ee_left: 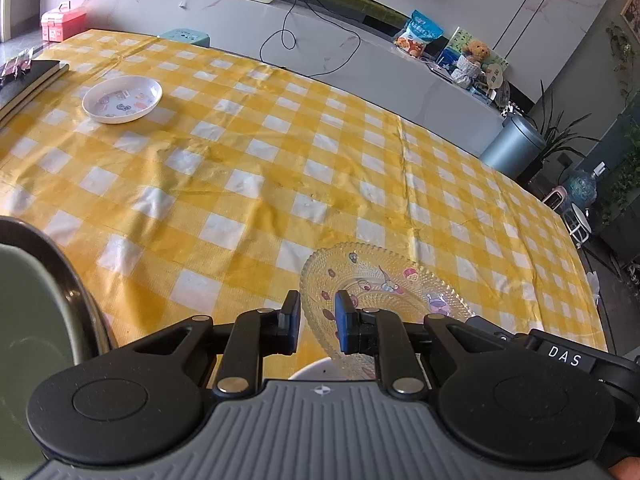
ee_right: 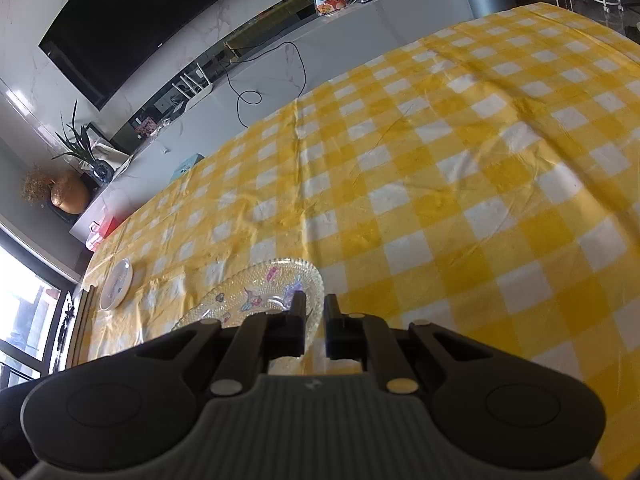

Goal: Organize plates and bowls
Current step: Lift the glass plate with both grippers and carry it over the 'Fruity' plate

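Observation:
A clear glass plate with cartoon prints and a beaded rim hangs tilted just above the yellow checked tablecloth. Its near left rim sits between the pads of my left gripper, which is shut on it. In the right wrist view the glass plate has its right rim pinched in my right gripper, whose jaws stand almost together. Part of the right gripper's black body shows beside the plate. A white plate with small pictures lies far left on the cloth, and the same white plate shows at the left table end.
A large dark bowl with a pale green inside stands close at the left. Dark books lie at the far left edge, and a pink box sits on the marble ledge behind. Something white shows under the glass plate.

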`<state>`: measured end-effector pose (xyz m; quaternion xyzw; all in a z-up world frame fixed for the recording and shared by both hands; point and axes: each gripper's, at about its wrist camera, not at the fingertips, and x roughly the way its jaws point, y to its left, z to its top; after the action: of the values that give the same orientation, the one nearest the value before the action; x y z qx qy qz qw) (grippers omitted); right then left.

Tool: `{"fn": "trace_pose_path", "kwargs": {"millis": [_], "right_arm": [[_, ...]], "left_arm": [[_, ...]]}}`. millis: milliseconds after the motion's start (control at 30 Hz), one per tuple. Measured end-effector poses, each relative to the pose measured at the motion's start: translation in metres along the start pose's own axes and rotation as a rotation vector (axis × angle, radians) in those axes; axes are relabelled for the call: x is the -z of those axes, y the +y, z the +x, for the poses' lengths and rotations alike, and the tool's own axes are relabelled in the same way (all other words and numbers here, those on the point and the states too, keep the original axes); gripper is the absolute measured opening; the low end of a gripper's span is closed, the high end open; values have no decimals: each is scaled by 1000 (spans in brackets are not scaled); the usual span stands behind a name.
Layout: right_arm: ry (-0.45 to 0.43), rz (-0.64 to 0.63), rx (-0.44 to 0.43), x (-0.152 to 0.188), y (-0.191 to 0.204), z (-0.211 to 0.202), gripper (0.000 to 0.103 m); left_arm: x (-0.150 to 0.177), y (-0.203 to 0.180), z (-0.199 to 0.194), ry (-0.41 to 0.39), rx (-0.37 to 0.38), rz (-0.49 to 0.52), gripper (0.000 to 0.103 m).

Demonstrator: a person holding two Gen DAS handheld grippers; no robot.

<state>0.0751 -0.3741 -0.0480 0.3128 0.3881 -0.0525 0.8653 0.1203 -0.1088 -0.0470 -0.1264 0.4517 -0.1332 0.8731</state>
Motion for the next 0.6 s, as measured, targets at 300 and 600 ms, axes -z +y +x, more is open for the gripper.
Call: {"fn": "trace_pose_path", "kwargs": {"millis": [300, 600], "right_arm": [[1, 10, 4, 25, -3, -36, 6], [15, 11, 11, 48, -4, -55, 6]], "left_arm": [[27, -1, -34, 2, 10, 37, 20], [48, 6, -48, 24, 19, 37, 20]]}}
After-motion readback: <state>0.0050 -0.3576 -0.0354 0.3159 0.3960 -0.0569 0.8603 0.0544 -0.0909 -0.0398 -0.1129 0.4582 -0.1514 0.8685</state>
